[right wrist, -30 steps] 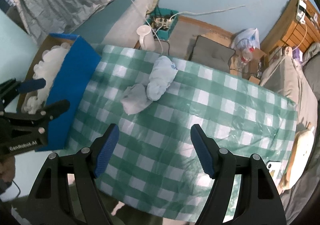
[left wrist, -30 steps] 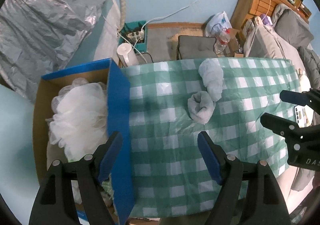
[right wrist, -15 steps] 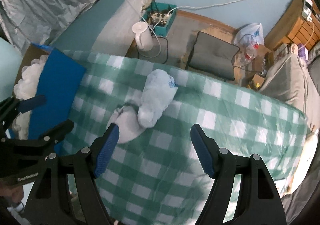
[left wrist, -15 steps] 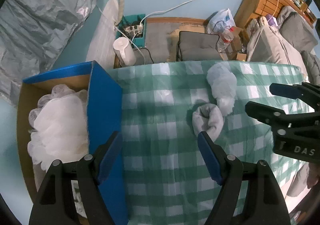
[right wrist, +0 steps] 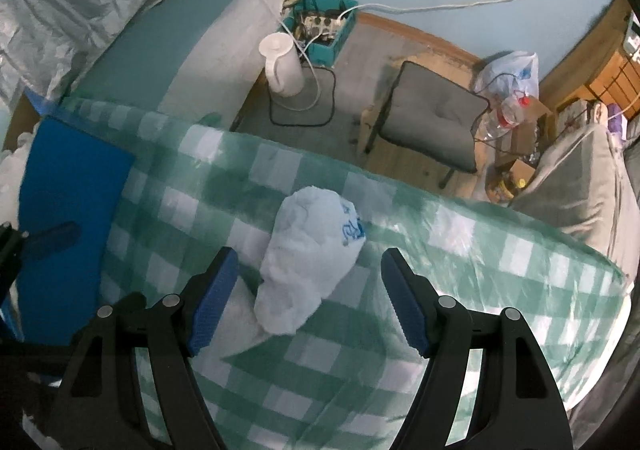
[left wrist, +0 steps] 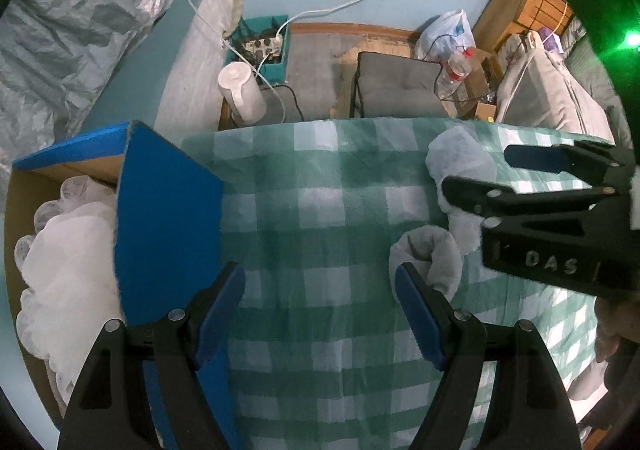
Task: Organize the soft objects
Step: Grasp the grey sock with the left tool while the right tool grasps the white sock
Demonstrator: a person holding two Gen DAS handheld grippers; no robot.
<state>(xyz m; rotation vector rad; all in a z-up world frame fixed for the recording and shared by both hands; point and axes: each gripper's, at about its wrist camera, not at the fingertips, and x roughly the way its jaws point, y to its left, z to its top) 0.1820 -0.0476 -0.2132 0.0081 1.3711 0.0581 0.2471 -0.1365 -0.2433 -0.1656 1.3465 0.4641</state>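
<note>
Grippers spread wide over the checked cloth

Your right gripper (right wrist: 308,300) has its 2 blue-padded fingers (right wrist: 214,300) far apart, holding nothing, and the white plastic-wrapped bundle (right wrist: 310,264) lies on the green-and-white checked tablecloth (right wrist: 460,278) in the gap between them. A blue mark shows on the bundle's upper right side. Tucked under its lower left end, just beside your left pad, a second pale piece (right wrist: 240,326) peeks out (too blurred in this view to name).

From the left wrist view, that second piece reads as a grey rolled sock (left wrist: 434,260), lying on the cloth and just beside the right pad of your left gripper (left wrist: 320,308). The left gripper is also wide open and empty, its fingers (left wrist: 222,308) hovering over bare checks. The right gripper (left wrist: 480,178) crosses in from the right, partly covering the white bundle (left wrist: 456,162).

At your left, the blue cardboard box (left wrist: 168,218) sits against the table edge, holding white fluffy mesh material (left wrist: 68,262). Beyond the table, a white kettle (left wrist: 242,92) and a grey cushioned chair (left wrist: 400,84) stand on the floor.
</note>
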